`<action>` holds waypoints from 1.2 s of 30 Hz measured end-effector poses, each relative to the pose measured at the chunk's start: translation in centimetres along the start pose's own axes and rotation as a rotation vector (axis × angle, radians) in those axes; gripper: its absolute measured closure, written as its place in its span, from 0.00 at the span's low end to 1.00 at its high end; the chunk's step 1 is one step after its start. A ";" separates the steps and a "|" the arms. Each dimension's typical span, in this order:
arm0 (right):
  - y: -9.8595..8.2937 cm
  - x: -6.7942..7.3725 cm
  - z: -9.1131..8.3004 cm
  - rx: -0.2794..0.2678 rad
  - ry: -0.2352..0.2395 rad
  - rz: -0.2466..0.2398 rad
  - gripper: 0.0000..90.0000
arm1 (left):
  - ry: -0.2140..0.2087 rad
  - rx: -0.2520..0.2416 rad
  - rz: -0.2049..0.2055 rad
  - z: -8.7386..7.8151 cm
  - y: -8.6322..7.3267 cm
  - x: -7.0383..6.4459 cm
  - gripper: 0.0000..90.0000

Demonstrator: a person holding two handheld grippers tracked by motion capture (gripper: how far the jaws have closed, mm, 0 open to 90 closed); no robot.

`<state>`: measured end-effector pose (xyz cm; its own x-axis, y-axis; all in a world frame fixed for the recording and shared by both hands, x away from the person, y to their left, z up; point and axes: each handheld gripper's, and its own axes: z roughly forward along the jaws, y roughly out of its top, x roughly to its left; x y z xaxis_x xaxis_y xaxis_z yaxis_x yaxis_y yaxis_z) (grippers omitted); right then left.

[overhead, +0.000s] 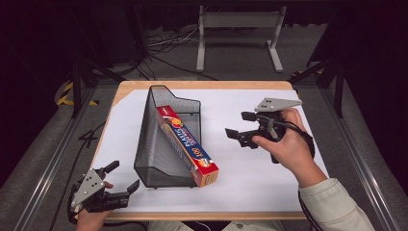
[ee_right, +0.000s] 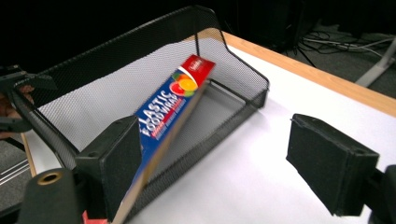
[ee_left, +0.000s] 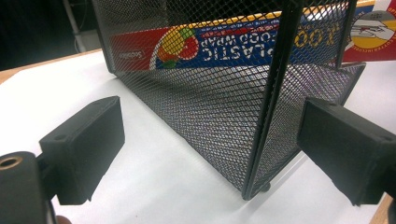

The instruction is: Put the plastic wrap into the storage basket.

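Currently both your grippers, left [overhead: 124, 177] and right [overhead: 239, 126], have jaws wide, holding nothing; plastic wrap box [overhead: 187, 145] leans in the mesh basket [overhead: 159, 144] mid-tabletop. Next: grip the box's near end.

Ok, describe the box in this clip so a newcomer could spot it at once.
On the white-covered table stands a black mesh basket. The long wrap box leans inside it along its right wall, its near end jutting out of the open front. It is the one colourful thing there: red and blue with fruit pictures.
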<state>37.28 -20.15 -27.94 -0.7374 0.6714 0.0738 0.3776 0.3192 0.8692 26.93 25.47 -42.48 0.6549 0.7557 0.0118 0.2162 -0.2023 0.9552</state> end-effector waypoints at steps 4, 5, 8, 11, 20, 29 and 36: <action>-1.6 -1.4 -1.8 -0.013 -0.007 0.020 0.20 | 0.003 0.006 -0.001 -0.1 0.0 0.0 0.09; -1.6 -1.4 -1.8 -0.013 -0.007 0.020 0.20 | 0.003 0.006 -0.001 -0.1 0.0 0.0 0.09; -2.5 -2.5 -2.9 -0.030 -0.012 -0.010 0.20 | 0.003 0.012 0.002 -0.1 0.0 -0.1 0.09; -3.4 -3.7 -3.9 -0.049 -0.037 -0.030 0.18 | 0.001 0.013 0.004 -0.1 0.0 0.0 0.09; -7.4 -5.9 -5.3 -0.069 -0.105 -0.015 0.16 | -0.004 0.015 0.001 0.1 0.0 0.0 0.09; -10.9 -7.1 -5.3 -0.061 -0.115 -0.010 0.15 | -0.002 0.015 -0.001 0.3 0.0 0.0 0.09; -13.7 -7.5 -5.0 -0.047 -0.114 -0.018 0.14 | -0.001 0.016 -0.003 0.3 0.0 0.0 0.09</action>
<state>34.87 -32.90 -37.95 -0.6743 0.7384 0.0037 0.3362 0.3026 0.8918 27.15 25.27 -42.53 0.6551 0.7555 0.0090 0.2291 -0.2100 0.9505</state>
